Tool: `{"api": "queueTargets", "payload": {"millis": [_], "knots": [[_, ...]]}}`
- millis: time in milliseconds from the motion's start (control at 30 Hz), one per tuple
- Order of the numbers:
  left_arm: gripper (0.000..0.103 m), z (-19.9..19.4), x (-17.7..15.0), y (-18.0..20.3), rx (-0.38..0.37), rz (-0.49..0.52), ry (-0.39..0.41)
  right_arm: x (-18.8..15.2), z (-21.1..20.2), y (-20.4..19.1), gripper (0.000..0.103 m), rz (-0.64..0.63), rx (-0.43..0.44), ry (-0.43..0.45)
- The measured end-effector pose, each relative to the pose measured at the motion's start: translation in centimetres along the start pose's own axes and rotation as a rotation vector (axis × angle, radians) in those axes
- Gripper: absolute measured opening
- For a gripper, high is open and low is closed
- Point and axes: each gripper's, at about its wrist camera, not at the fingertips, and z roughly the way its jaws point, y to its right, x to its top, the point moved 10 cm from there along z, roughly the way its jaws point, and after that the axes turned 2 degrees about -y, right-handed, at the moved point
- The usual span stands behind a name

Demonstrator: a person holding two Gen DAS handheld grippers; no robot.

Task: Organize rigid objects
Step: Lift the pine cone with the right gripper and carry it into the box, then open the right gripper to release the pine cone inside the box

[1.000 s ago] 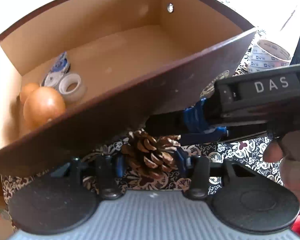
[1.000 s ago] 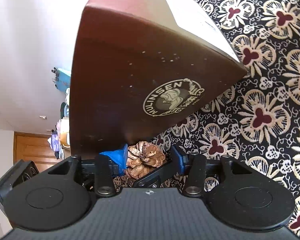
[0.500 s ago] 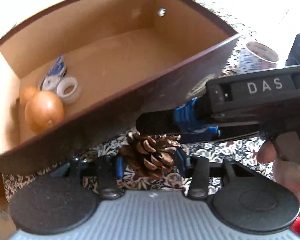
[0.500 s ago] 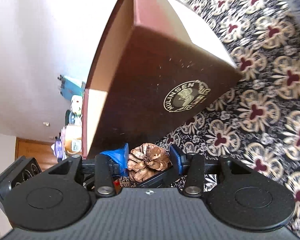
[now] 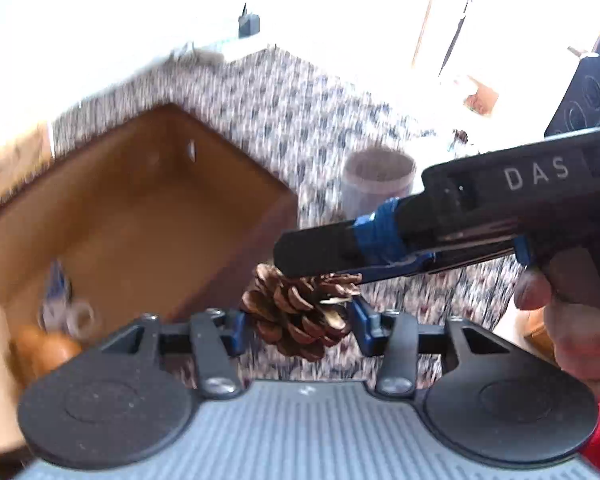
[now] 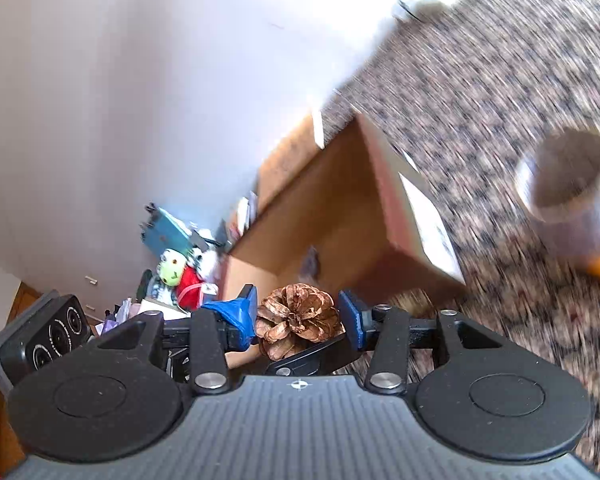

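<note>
A brown pine cone (image 5: pixel 300 316) sits between the blue pads of both grippers at once. My left gripper (image 5: pixel 298 324) is shut on it from below. My right gripper (image 6: pixel 298 320) is shut on it too, and its black body (image 5: pixel 480 216) crosses the left wrist view from the right. Both hold the cone in the air beside the open brown box (image 5: pixel 140 208), which also shows in the right wrist view (image 6: pixel 340 200). The box holds tape dispensers (image 5: pixel 66 312) and an orange round object (image 5: pixel 48 352).
A roll of tape (image 5: pixel 378 178) stands on the flower-patterned cloth (image 5: pixel 284 104) right of the box; it also shows in the right wrist view (image 6: pixel 568 196). A cluttered shelf with toys (image 6: pixel 180 264) lies beyond the table edge. Both views are motion-blurred.
Both grippers have risen with the pine cone. The box has dropped lower and farther away in both views, so its inside shows from above.
</note>
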Motion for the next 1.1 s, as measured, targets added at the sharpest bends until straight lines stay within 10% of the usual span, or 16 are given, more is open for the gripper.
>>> {"api": "queueTargets", "payload": {"millis": [333, 600, 1100], "knots": [[0.047, -2.4, 5.7, -6.4, 0.07, -0.091, 0.124, 5.5, 9.2, -3.8, 0.029, -0.134, 0.016, -0.121], [0.047, 2.4, 5.3, -15.8, 0.024, -0.284, -0.038, 5.2, 19.5, -1.8, 0.027, -0.065, -0.067, -0.369], [0.048, 8.3, 0.9, -22.1, 0.107, -0.431, -0.264, 4.0, 25.3, 0.3, 0.029, -0.125, -0.188, -0.487]]}}
